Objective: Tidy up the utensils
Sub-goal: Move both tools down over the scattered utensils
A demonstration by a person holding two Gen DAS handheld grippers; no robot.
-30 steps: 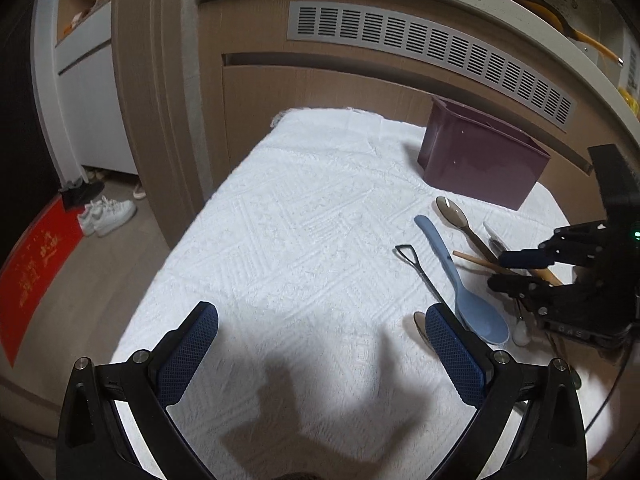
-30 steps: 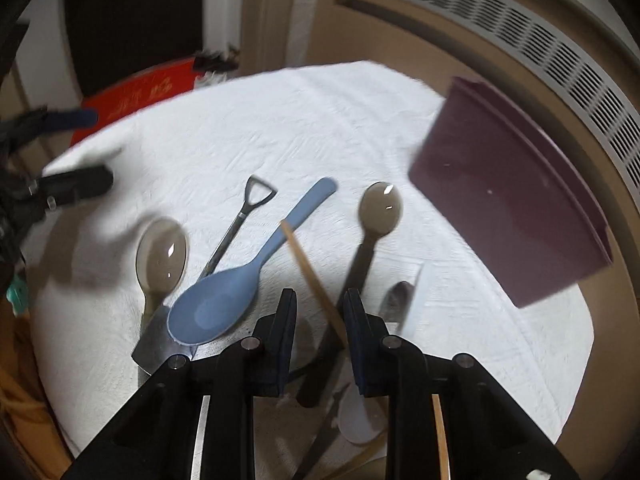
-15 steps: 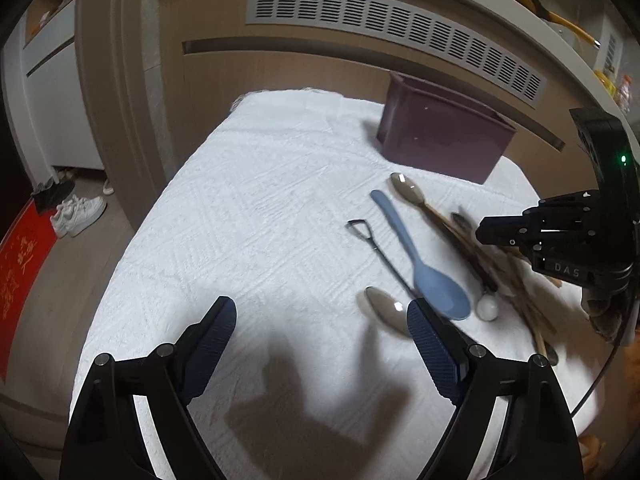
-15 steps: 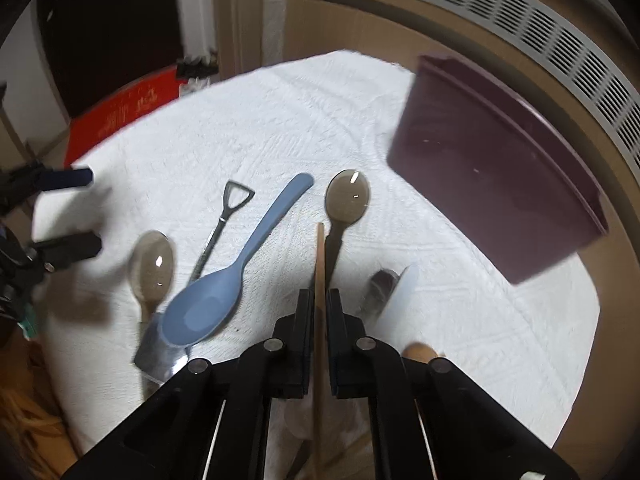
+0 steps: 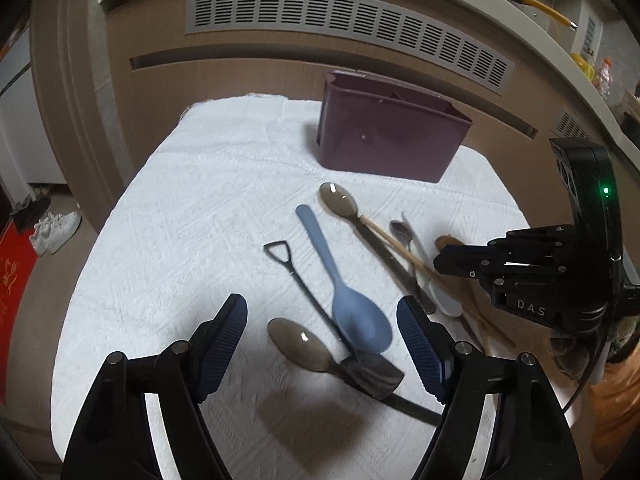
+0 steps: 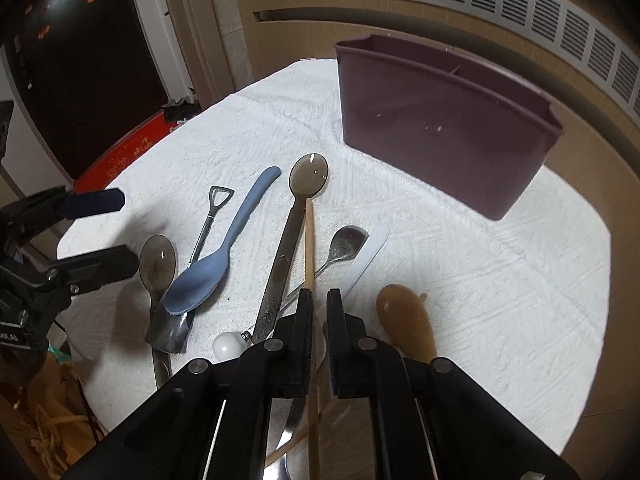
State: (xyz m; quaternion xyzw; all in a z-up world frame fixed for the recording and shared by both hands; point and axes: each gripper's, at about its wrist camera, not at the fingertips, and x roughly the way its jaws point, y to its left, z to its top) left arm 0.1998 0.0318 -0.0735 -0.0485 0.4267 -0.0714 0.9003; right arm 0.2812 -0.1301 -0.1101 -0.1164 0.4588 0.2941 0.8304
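Observation:
Several utensils lie on a white cloth (image 5: 192, 208): a blue spoon (image 5: 348, 300) (image 6: 212, 268), a smoky translucent spoon (image 5: 298, 344), a small black shovel-handled spoon (image 5: 296, 280), a long translucent spoon (image 6: 296, 216), a metal teaspoon (image 6: 346, 240), a white utensil and a wooden spoon (image 6: 408, 324). My right gripper (image 6: 318, 300) is shut on a wooden chopstick (image 6: 309, 248) whose tip points toward the purple utensil holder (image 6: 440, 128) (image 5: 388, 140). My left gripper (image 5: 322, 312) is open and empty above the blue spoon. The right gripper also shows in the left wrist view (image 5: 444, 258).
The purple holder stands at the cloth's far side against a wooden cabinet with a grey vent (image 5: 344, 20). The floor at left holds white shoes (image 5: 56, 228) and a red mat (image 6: 120, 156). The cloth's edges drop off at left and front.
The right gripper has closed on the chopstick and lifted it off the pile. The left gripper has moved right and forward, over the blue spoon, still open.

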